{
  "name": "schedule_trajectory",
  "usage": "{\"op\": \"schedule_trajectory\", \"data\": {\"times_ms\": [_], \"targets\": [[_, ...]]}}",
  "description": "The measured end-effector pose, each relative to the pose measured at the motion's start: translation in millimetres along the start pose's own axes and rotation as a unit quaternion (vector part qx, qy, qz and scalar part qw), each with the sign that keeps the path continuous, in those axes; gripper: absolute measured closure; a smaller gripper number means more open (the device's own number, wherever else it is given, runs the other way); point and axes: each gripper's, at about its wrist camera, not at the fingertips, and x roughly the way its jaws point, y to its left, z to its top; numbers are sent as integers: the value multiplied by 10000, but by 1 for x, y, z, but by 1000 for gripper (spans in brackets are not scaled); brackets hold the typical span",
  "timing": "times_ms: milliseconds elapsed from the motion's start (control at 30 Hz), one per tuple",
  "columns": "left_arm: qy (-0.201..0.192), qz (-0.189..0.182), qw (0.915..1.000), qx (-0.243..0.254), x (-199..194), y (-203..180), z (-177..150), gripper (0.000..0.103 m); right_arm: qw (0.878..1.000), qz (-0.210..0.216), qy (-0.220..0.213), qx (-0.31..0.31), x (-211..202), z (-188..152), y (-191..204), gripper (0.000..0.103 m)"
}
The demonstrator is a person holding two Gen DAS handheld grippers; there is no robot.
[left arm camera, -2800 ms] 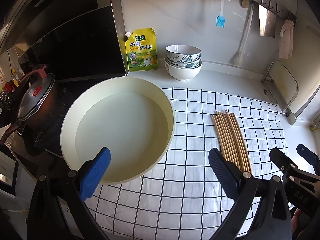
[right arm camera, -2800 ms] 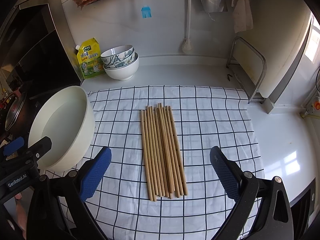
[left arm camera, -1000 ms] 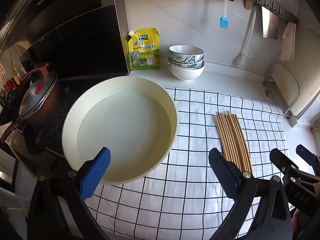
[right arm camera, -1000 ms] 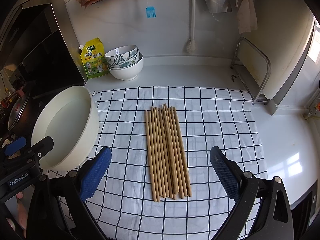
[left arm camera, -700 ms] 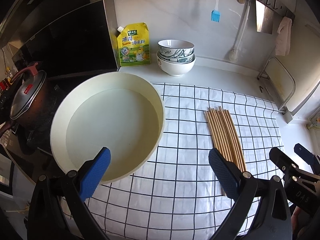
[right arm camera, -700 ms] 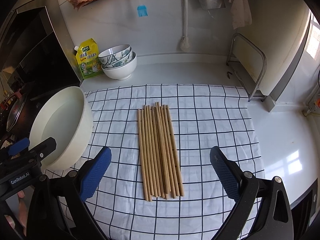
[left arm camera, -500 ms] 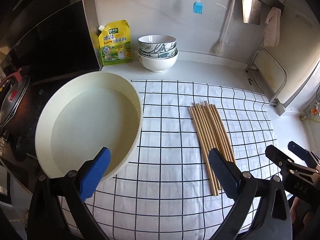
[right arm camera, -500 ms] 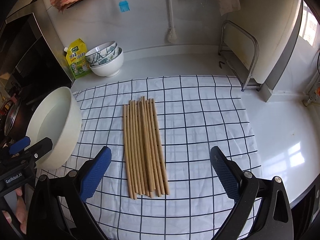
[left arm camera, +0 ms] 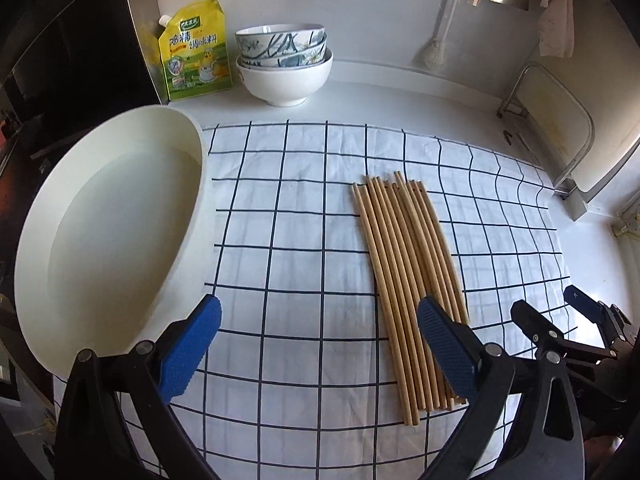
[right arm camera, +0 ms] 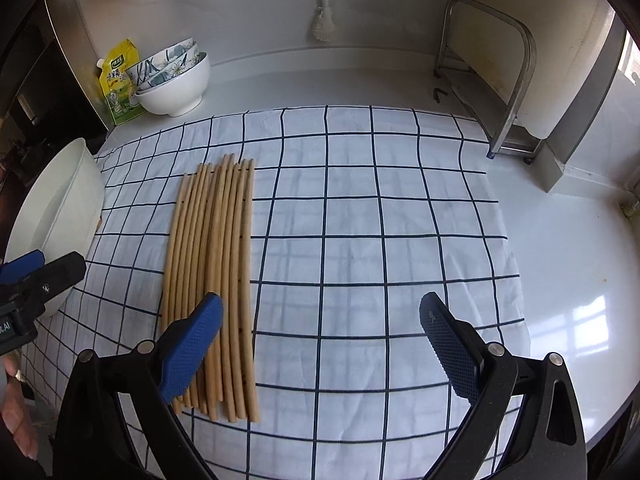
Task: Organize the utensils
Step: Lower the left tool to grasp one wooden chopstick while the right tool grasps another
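Several wooden chopsticks (left arm camera: 404, 264) lie side by side in a row on a white cloth with a dark grid (left arm camera: 292, 216); they also show in the right wrist view (right arm camera: 214, 264). My left gripper (left arm camera: 318, 346) is open and empty, low over the cloth, its right pad over the near ends of the chopsticks. My right gripper (right arm camera: 320, 346) is open and empty, its left pad over the chopsticks' near ends. Each gripper shows at the edge of the other's view.
A large cream pan (left arm camera: 104, 232) sits at the cloth's left edge. Stacked bowls (left arm camera: 285, 62) and a yellow seasoning pouch (left arm camera: 195, 50) stand at the back wall. A metal rack (right arm camera: 496, 68) with a board stands at the back right.
Both grippers have moved forward and lower toward the cloth. The left one has swung right and the right one right as well, so the chopsticks now lie under their inner pads.
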Motion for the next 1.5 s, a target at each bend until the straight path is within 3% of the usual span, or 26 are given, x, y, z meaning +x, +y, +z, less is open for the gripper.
{"op": "schedule_trajectory", "data": {"times_ms": [200,633,1300,1500], "targets": [[324,179,9992,-178,32,3,-13,6,9995,121,134,-241,30,6,5,9],[410,363,9978,-380,55,8,-13,6,9976,-42,321,-620,61,12,18,9],[542,218,9980,-241,71,-16,-10,6,9976,-92,352,-595,66,12,-2,9],[645,322,9971,-250,76,-16,-13,6,9978,-105,329,-558,65,11,-5,9]]}}
